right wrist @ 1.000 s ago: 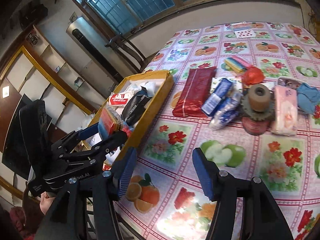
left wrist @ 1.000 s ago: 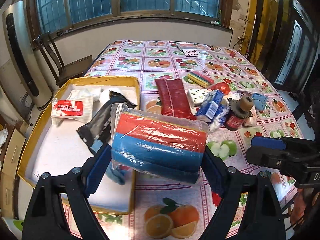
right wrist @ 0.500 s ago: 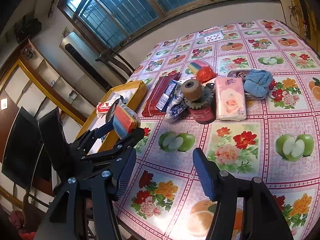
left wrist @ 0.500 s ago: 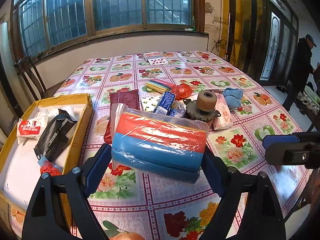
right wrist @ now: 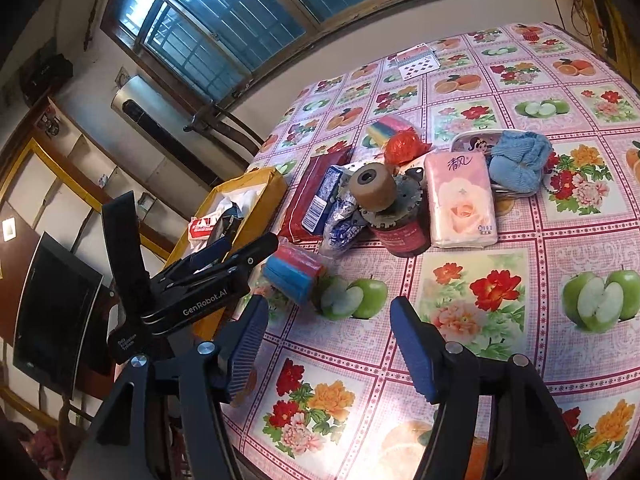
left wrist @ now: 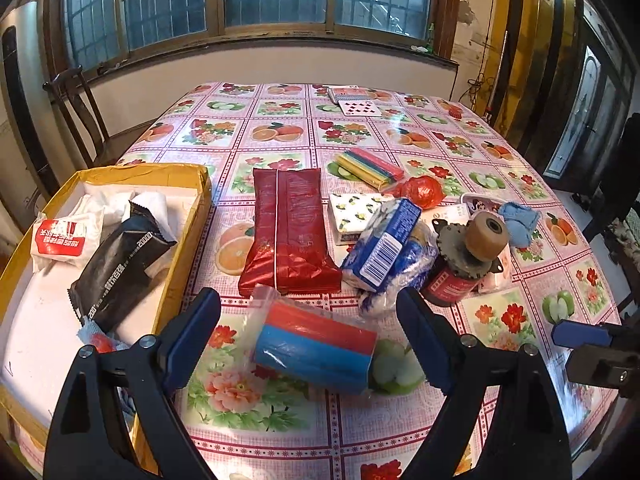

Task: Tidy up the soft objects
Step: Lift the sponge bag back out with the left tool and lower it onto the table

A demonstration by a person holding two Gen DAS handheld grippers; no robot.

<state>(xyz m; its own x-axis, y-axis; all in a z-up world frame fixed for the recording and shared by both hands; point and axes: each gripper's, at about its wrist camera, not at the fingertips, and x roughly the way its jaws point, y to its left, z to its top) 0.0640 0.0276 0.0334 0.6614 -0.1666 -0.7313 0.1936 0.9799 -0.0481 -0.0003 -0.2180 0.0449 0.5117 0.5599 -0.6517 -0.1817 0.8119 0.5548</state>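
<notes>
A clear bag of red and blue cloths (left wrist: 316, 350) lies on the fruit-print tablecloth (left wrist: 280, 432), just right of the yellow box (left wrist: 188, 240). My left gripper (left wrist: 306, 296) is open, its blue pads standing apart on either side of the bag without touching it. The right wrist view shows the same bag (right wrist: 294, 270) in front of the left gripper (right wrist: 246, 244). My right gripper (right wrist: 328, 308) is open over bare tablecloth near the front edge, with nothing between its fingers. Inside the box lie a black wipes pack (left wrist: 120, 260) and a white-and-red tissue pack (left wrist: 60, 240).
Behind the bag lie a red pack (left wrist: 290, 232), a blue-and-white pack (left wrist: 384, 248), a tape roll on a gear and can (left wrist: 484, 240), a pink tissue pack (right wrist: 460, 196), a blue knit (right wrist: 516, 160) and striped sponges (left wrist: 370, 168). Playing cards (left wrist: 356, 106) lie far back. A chair (left wrist: 76, 112) stands at the left.
My left gripper swung from above the box to the table, opened and let go of the red and blue bag, which now lies on the cloth. The right gripper stayed open.
</notes>
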